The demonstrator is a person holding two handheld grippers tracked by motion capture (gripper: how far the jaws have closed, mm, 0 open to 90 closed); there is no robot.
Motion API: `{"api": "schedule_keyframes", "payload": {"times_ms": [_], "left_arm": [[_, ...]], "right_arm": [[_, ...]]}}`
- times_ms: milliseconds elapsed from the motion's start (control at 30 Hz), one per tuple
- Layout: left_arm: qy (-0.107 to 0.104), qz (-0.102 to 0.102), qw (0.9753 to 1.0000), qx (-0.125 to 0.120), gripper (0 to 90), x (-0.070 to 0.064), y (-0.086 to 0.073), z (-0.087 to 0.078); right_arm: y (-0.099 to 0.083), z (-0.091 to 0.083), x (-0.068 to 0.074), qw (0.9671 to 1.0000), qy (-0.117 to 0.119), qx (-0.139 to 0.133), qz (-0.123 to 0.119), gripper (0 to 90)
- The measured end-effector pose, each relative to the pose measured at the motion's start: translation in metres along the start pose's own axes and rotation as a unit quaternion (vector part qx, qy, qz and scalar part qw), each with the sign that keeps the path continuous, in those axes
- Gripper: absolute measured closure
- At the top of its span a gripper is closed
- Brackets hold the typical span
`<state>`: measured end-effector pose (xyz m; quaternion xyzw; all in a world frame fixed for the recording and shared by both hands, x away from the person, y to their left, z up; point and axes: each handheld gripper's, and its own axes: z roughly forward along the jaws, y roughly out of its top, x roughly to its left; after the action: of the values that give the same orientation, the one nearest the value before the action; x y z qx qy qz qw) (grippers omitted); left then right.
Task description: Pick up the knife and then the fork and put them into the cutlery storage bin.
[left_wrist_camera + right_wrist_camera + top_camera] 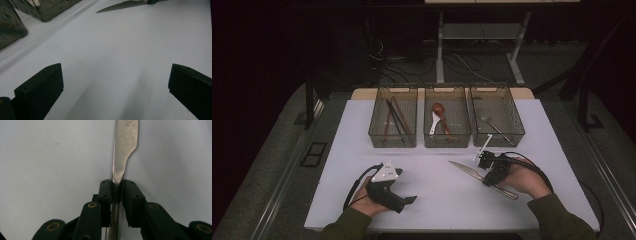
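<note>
Steel knife (477, 174) is pinched at its neck by the right gripper (488, 169), blade aiming up-left from the jaws, while the left gripper (411, 199) idles spread wide well apart.

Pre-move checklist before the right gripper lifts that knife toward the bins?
1. Right gripper closed on the knife: ok, jaws clamp the narrow neck between blade and handle.
2. Knife centred between the jaws: ok in the right gripper view.
3. Knife off the table: cannot tell; the high view shows it low over or on the surface.
4. Left gripper out of the way: ok, jaws open wide and holding nothing, knife tip far ahead of it.
5. Room in the right bin: ok, only a fork lies inside.
6. Bin meant for knives: cannot tell.
</note>
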<state>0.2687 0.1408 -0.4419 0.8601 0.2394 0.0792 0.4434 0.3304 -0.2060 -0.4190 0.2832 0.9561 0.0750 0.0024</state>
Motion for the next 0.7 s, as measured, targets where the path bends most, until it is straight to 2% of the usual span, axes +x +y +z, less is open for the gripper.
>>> {"api": "schedule_keyframes", "payload": {"times_ms": [133, 300, 567, 700], "left_arm": [[0.0, 0.002, 1.0, 0.0, 0.0, 0.0002, 0.0, -0.0007], [0.0, 0.0, 1.0, 0.0, 0.0, -0.0003, -0.0001, -0.0002], [0.0, 0.002, 1.0, -0.001, 0.0, 0.0002, -0.0003, -0.0011], [0.0, 0.002, 1.0, -0.001, 0.0, 0.0001, 0.0, -0.0012]], "right_arm": [[0.0044, 0.0005, 0.0015, 0.9999, -0.006, 0.015, 0.001, 78.4], [0.0052, 0.0007, 0.0036, 0.9997, -0.015, 0.018, -0.006, 80.2], [0.003, 0.0007, 0.0049, 0.9997, -0.021, 0.009, -0.012, 80.5], [0.0011, -0.0001, 0.0035, 0.9998, -0.014, 0.002, -0.011, 80.5]]}}
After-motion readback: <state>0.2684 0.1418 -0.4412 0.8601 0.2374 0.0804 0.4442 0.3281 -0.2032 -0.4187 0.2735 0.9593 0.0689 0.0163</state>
